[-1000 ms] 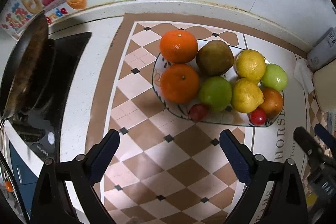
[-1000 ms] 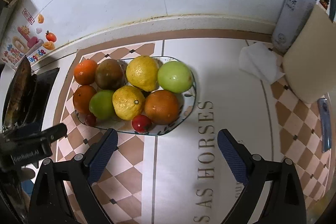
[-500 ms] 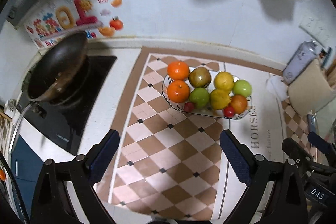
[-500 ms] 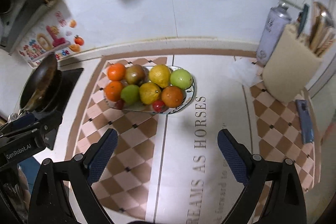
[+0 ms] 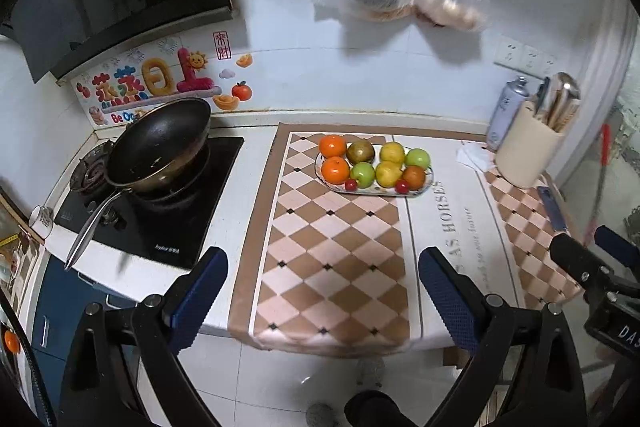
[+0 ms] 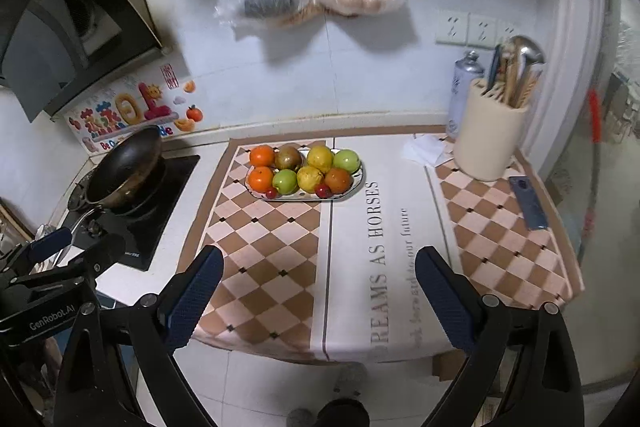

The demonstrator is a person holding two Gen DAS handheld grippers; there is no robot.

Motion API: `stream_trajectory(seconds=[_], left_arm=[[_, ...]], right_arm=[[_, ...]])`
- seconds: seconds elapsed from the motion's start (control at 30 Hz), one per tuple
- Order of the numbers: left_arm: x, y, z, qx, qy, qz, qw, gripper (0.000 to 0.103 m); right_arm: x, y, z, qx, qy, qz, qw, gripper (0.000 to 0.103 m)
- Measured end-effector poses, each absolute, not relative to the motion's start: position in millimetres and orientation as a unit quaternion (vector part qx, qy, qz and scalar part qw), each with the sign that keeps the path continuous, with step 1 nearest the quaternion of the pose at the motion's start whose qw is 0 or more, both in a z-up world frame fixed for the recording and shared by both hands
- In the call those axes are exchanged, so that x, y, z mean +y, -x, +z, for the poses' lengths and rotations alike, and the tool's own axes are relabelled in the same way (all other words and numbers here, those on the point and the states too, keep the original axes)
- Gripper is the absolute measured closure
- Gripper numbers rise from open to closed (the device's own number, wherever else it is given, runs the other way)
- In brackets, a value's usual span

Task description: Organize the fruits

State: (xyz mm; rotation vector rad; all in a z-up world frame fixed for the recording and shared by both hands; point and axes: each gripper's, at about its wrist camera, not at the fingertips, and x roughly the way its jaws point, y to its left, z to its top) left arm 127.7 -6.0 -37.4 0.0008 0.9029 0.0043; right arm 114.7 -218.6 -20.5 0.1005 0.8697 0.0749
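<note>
Both tools held back off the tabletop's near edge, empty.

The left tool (image 5: 322, 291) and the right tool (image 6: 318, 287) each have fingers spread wide, gripping nothing. Ahead, at frame centre, checkered mat (image 6: 272, 247) lies bare up to the fruit plate (image 6: 357, 180), which sits toward the wall; a wok (image 5: 160, 143) at left, a utensil holder (image 6: 488, 143) at right.

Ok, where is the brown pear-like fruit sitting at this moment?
In both wrist views the brown fruit sits in the back row of the plate, between an orange on its left and a lemon on its right.
</note>
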Motion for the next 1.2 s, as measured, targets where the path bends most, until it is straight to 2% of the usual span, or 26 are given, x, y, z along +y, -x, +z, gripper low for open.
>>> stream_trajectory(seconds=[0.17,0.47,0.93,1.2], left_arm=[[-1.4,-85.9,-13.7,0.417,0.004,-0.004,0.909,0.005],[-11.6,-40.9,14.3,0.385,0.0,0.005,0.923,0.005],[-19.2,-32.1,15.9,0.39,0.008,0.006,0.921,0.005],[-16.7,-61.9,1.5,0.41,0.012,0.015,0.912,0.005]], right_arm=[[-214.3,-58.8,13.5,0.397,-0.041,0.031,0.916,0.002],[-220.1,-12.3,40.0,0.383,-0.047,0.051,0.921,0.002],[-226.5,-13.9,44.3,0.386,-0.049,0.068,0.919,0.001],[-229.0,-41.6,32.1,0.396,-0.055,0.069,0.914,0.001]])
